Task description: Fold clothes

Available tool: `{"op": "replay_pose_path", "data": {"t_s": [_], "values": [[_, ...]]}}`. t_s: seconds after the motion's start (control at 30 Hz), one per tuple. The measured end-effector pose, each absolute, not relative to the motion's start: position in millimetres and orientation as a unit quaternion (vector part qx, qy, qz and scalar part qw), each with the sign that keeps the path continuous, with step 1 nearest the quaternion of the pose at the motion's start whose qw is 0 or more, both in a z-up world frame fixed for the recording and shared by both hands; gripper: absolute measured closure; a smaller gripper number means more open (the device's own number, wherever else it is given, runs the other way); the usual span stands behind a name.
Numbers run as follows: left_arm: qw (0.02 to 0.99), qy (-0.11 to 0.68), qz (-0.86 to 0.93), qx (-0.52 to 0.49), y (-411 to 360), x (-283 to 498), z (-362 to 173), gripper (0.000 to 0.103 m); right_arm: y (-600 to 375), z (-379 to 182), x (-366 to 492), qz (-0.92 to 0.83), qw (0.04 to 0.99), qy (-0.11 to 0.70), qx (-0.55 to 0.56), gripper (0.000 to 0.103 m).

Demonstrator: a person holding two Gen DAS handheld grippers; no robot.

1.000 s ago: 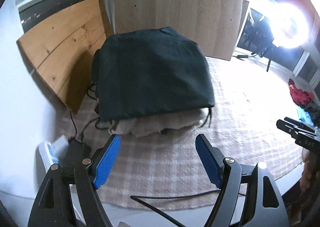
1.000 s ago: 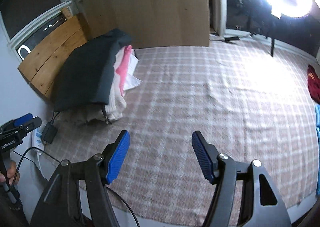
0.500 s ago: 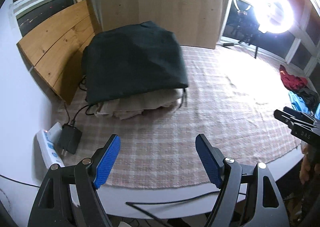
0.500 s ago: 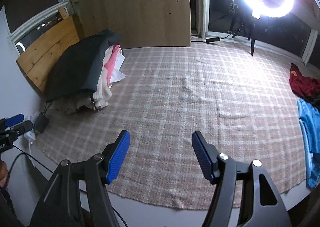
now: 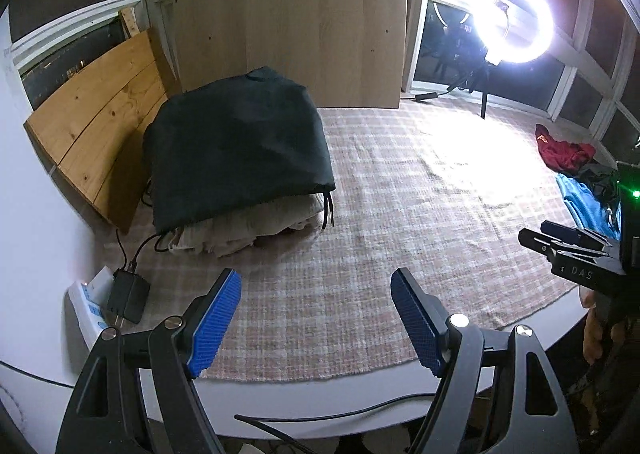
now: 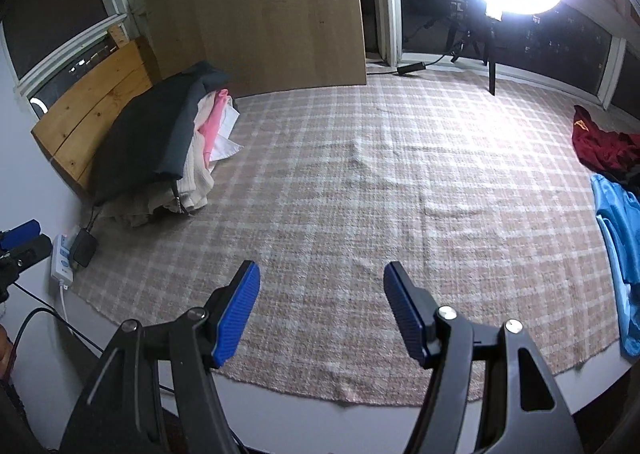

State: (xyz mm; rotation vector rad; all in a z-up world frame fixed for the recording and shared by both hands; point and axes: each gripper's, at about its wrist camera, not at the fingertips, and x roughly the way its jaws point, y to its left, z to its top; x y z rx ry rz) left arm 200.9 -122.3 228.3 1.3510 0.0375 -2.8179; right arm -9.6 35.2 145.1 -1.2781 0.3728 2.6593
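Wood boards (image 5: pixel 96 125) lean at the table's 10 o'clock corner as a backstop, and the stack of folded clothes (image 5: pixel 240 157) sits against them, black garment on top, cream knit under it, pink and white layers showing on its side in the right wrist view; parked there, by my read, to keep the working area free. Power strip (image 5: pixel 90 304) with a plugged adapter lies just beside the stack at 8 o'clock, off the plaid cloth (image 5: pixel 400 213). Left gripper (image 5: pixel 316 318) is released, jaws apart, nothing between them, hovering over bare cloth near 6 o'clock. Right gripper (image 6: pixel 320 314) likewise spread and empty above the centre. Unfolded pile waits at 3 o'clock: red garment (image 6: pixel 600 141), blue garment (image 6: pixel 616 230). Both hands empty, so next pick probably comes from there.
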Motion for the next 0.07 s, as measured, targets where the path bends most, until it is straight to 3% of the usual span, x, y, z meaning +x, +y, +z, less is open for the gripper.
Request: {"op": "replay_pose_path", "data": {"t_s": [0.07], "values": [[0.008, 0.000, -0.904, 0.427, -118.5, 203.1, 228.4, 0.027, 37.7, 143.8, -8.4, 0.891, 0.084, 0.127, -0.429, 0.040]]}}
